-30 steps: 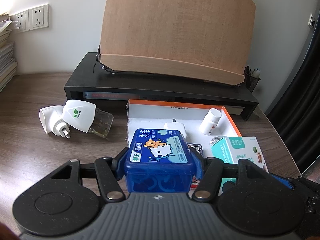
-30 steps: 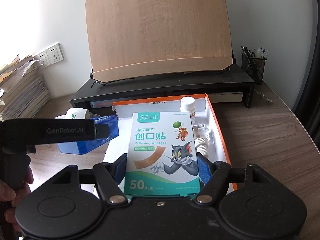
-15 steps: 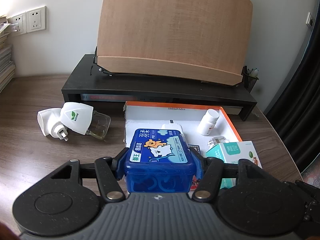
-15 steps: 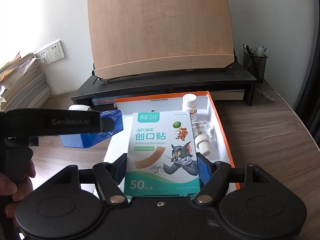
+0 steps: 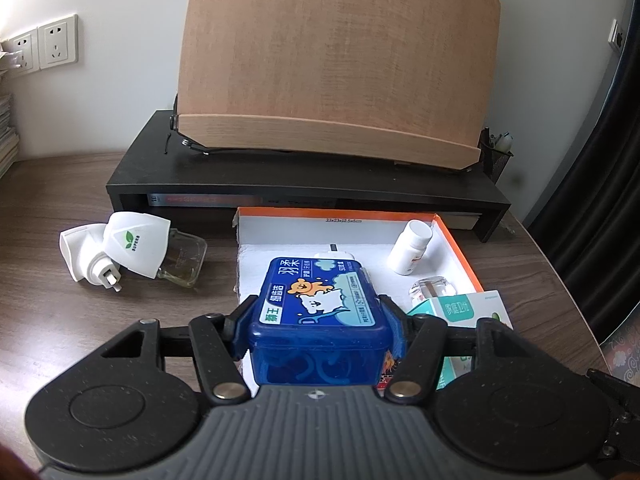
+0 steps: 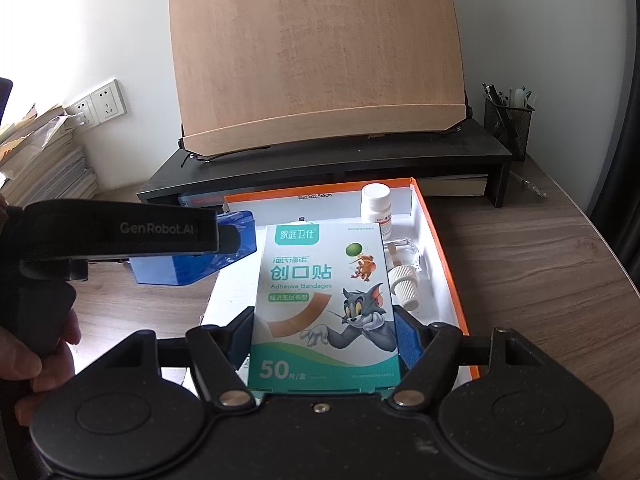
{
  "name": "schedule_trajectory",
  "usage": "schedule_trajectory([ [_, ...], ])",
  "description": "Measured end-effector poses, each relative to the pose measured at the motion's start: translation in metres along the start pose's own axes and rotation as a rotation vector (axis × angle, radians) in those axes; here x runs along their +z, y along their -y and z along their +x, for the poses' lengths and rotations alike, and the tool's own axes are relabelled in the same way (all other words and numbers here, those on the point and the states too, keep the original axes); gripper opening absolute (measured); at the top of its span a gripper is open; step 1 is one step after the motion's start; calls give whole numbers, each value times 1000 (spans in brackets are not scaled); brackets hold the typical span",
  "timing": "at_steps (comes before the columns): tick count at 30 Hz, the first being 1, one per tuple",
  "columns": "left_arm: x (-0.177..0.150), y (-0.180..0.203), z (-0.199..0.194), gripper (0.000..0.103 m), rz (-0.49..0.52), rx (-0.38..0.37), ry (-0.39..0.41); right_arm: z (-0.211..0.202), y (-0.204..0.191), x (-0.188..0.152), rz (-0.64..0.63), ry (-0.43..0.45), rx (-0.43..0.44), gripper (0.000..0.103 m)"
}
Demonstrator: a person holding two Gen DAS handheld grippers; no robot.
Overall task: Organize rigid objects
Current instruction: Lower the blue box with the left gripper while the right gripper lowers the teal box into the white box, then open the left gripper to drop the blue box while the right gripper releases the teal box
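Over the orange-rimmed white cardboard tray (image 6: 448, 280), the left gripper (image 5: 320, 316) pinches a translucent blue plastic box (image 5: 318, 320); the right gripper (image 6: 324, 340) clamps a teal-and-white carton of adhesive bandages (image 6: 324, 300). A white pill bottle (image 6: 377, 208) and small clear glass bottle (image 6: 404, 254) already lie inside (both held items look next); two white plug-in vaporisers (image 5: 116, 252) wait on the wooden desk (image 5: 48, 308).

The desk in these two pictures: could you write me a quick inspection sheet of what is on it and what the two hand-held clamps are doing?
Surface: wooden desk, dark grain.
Job's things: blue plastic box in the left gripper; adhesive bandage box in the right gripper; both held over the white tray with orange rim.
In tray: white pill bottle upright, clear glass bottle lying down.
Clutter: white plug-in device lying on the desk left of the tray.
Grippers: both shut on their boxes.
Cables: nothing seen.
Surroundings: black riser shelf with wooden board, wall sockets, mesh pen holder, paper stack.
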State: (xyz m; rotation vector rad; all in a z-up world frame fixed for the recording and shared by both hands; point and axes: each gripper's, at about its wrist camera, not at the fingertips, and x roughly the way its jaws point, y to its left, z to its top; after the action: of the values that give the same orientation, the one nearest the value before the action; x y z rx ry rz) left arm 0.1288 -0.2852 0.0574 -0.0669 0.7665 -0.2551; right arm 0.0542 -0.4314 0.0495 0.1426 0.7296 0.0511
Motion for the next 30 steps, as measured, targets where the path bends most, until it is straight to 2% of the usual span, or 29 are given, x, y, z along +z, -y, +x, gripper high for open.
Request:
schedule_trajectory([
  [30, 24, 22, 50, 63, 65, -60, -43, 25, 12, 2, 23, -43, -28, 84],
])
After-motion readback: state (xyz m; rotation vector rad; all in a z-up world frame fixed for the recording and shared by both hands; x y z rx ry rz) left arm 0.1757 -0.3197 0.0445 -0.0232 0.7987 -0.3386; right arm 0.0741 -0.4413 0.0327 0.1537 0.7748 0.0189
